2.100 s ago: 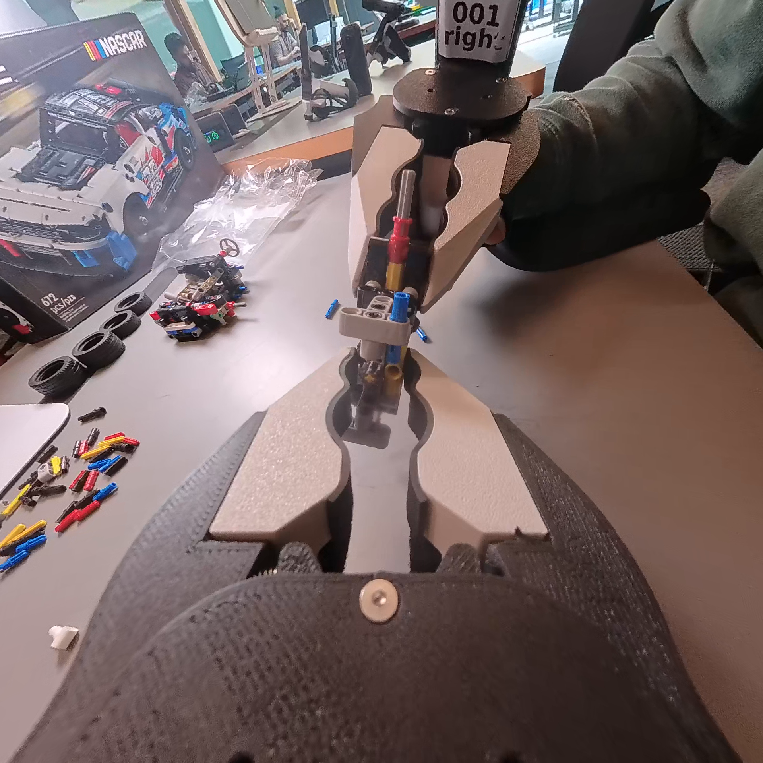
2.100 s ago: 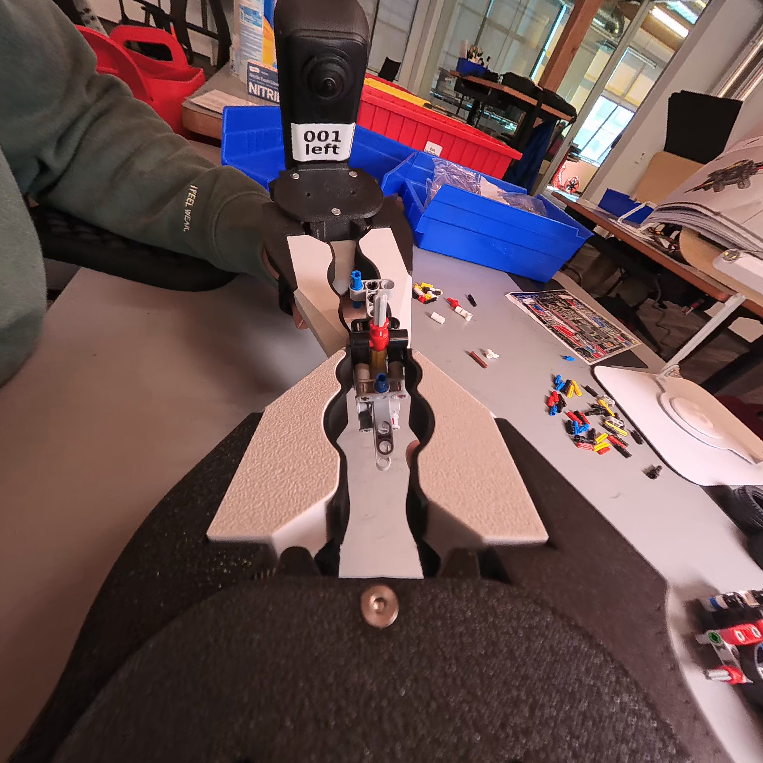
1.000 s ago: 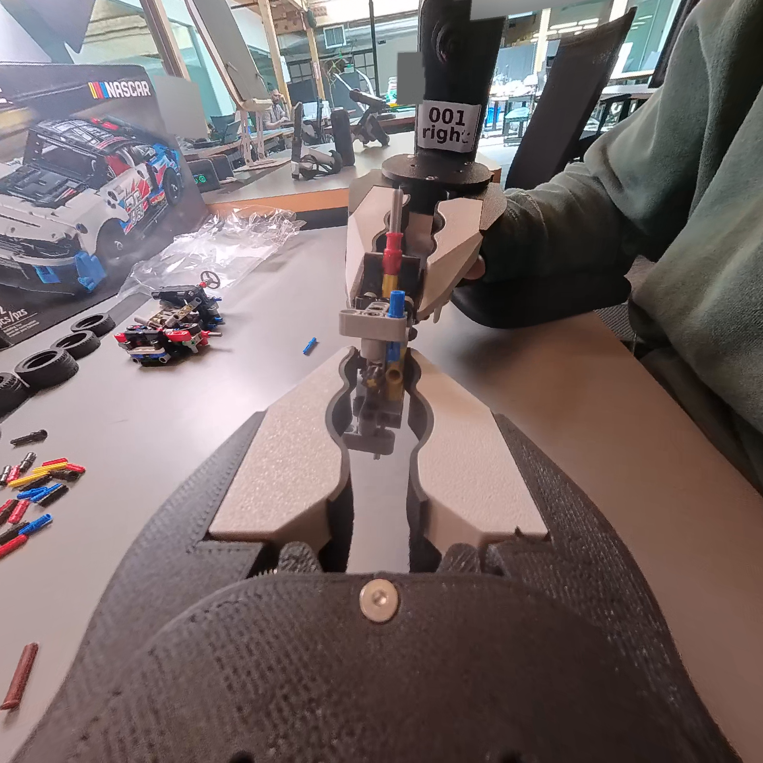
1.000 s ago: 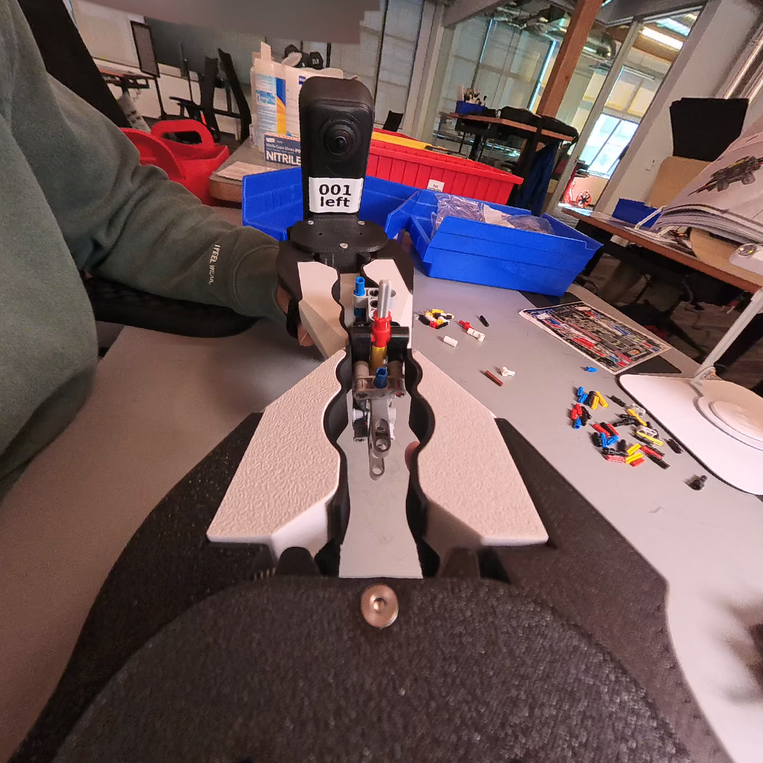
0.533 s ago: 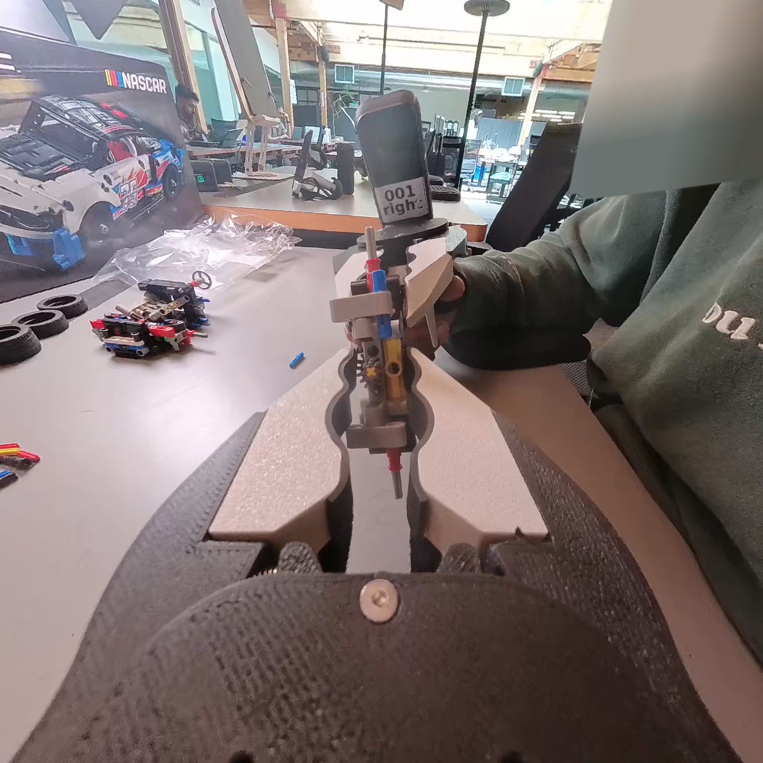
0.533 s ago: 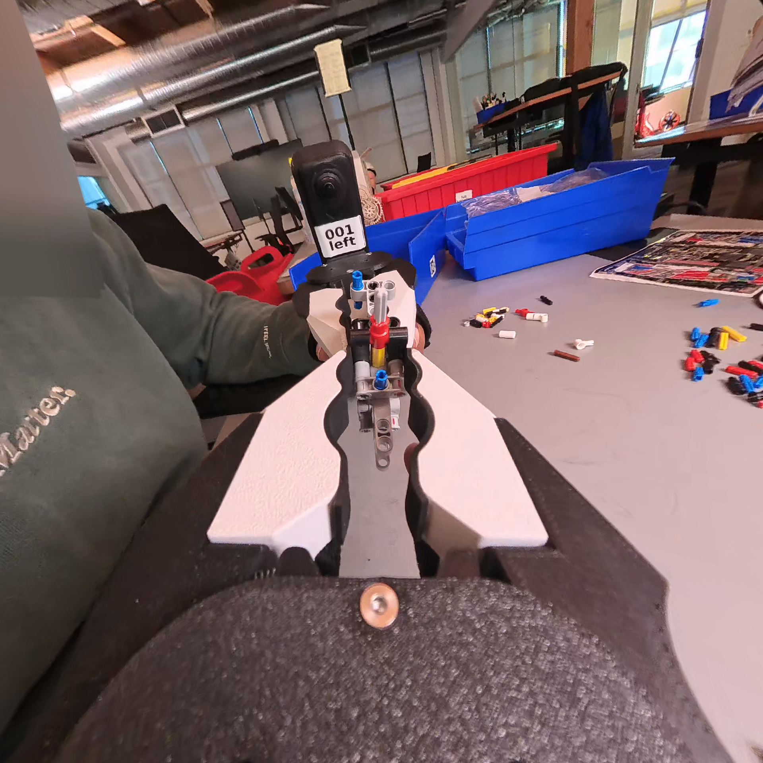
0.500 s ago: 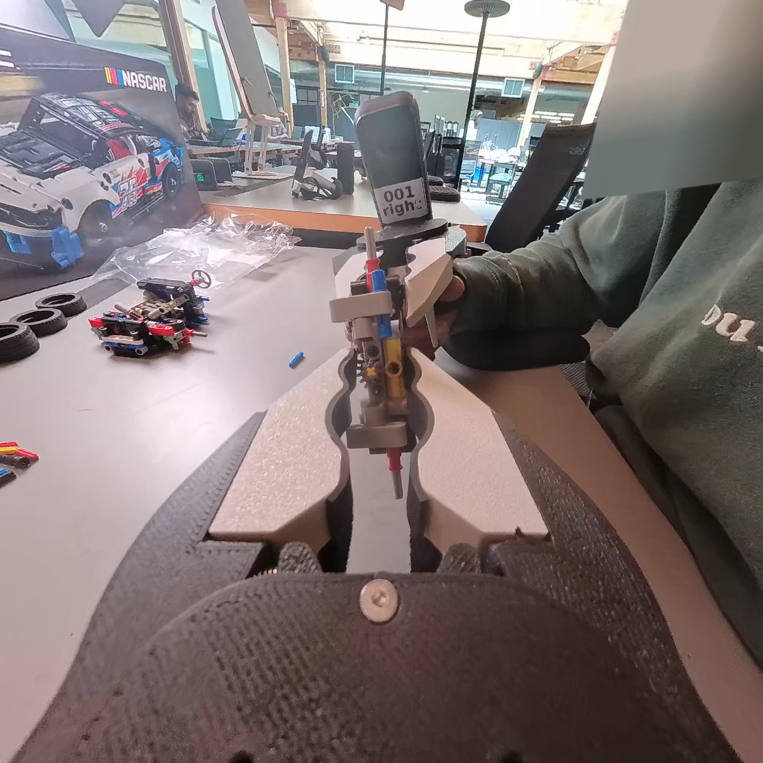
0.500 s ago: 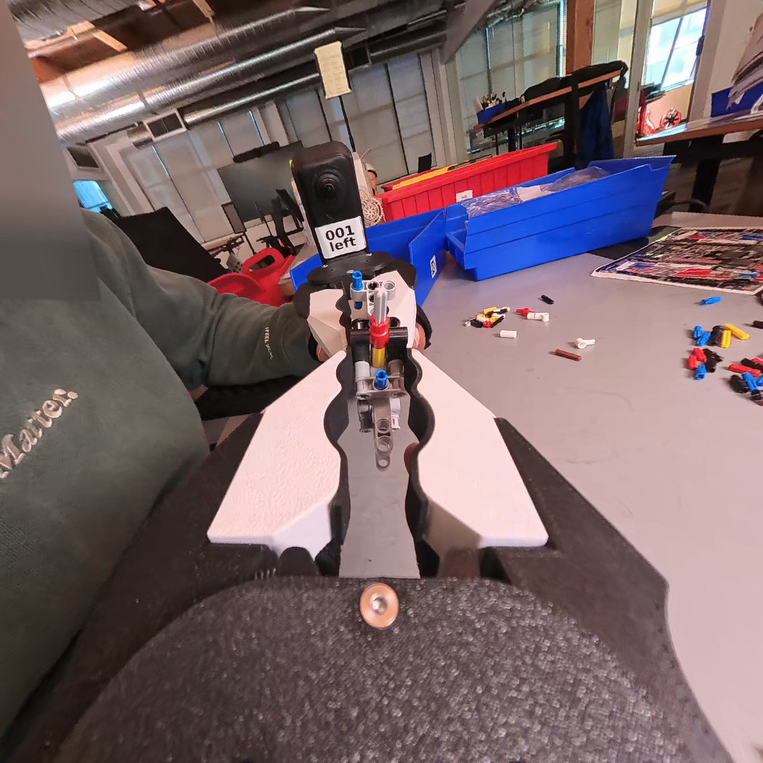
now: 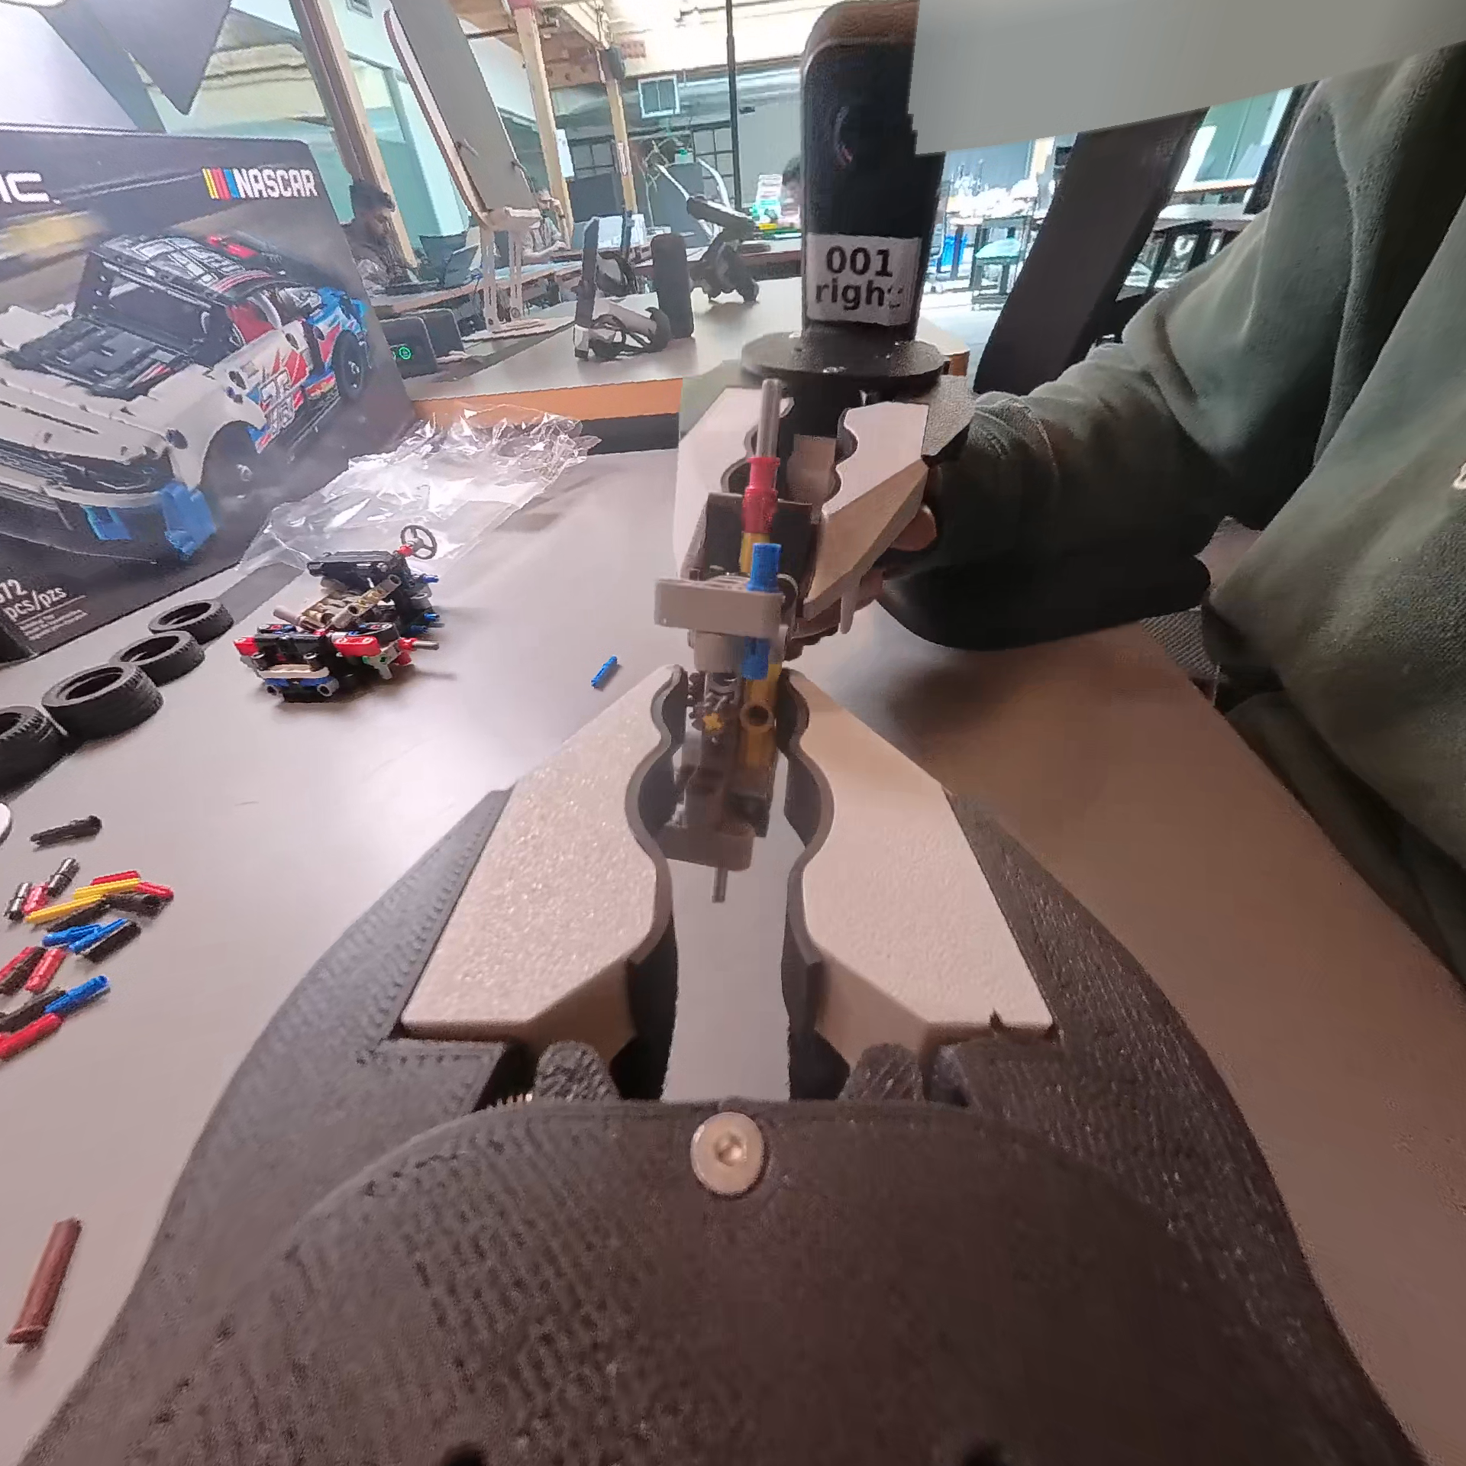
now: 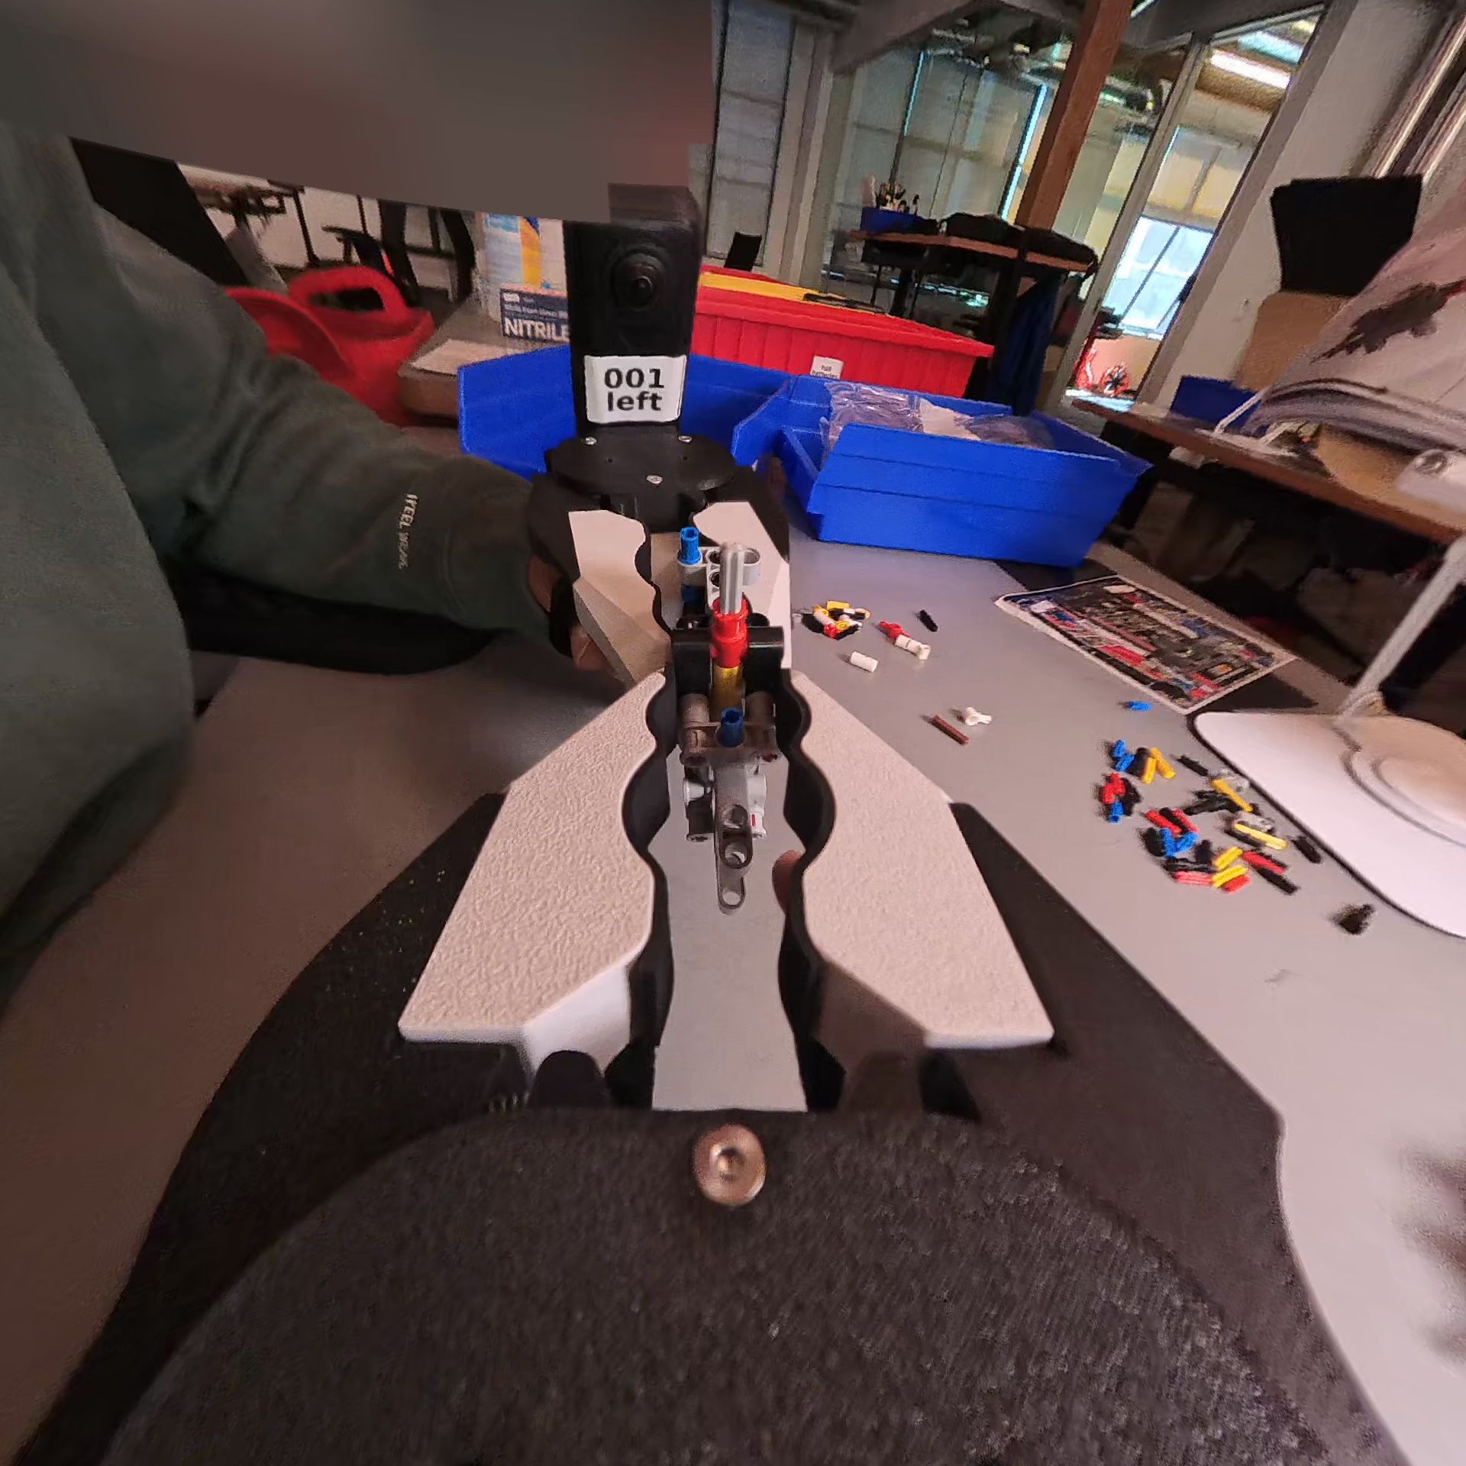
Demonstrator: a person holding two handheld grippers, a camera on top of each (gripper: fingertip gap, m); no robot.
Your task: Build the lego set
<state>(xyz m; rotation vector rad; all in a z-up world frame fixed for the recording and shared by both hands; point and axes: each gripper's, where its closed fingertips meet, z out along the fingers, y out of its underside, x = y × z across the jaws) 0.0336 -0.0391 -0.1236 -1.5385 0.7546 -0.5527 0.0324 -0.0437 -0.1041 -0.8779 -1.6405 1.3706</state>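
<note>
Plastic toy assembly (image 9: 726,714) is pinched from opposite ends by left gripper (image 9: 726,698) and right gripper (image 10: 726,714); both grips should be kept firm and aligned.

The printed car box (image 9: 159,333) and the outermost black tyre (image 9: 20,742) run off the left wrist view's left edge, the white lamp base (image 10: 1364,801) leaves the right wrist view's right edge, and the loose coloured pins (image 10: 1190,825) are too small to sort.
</note>
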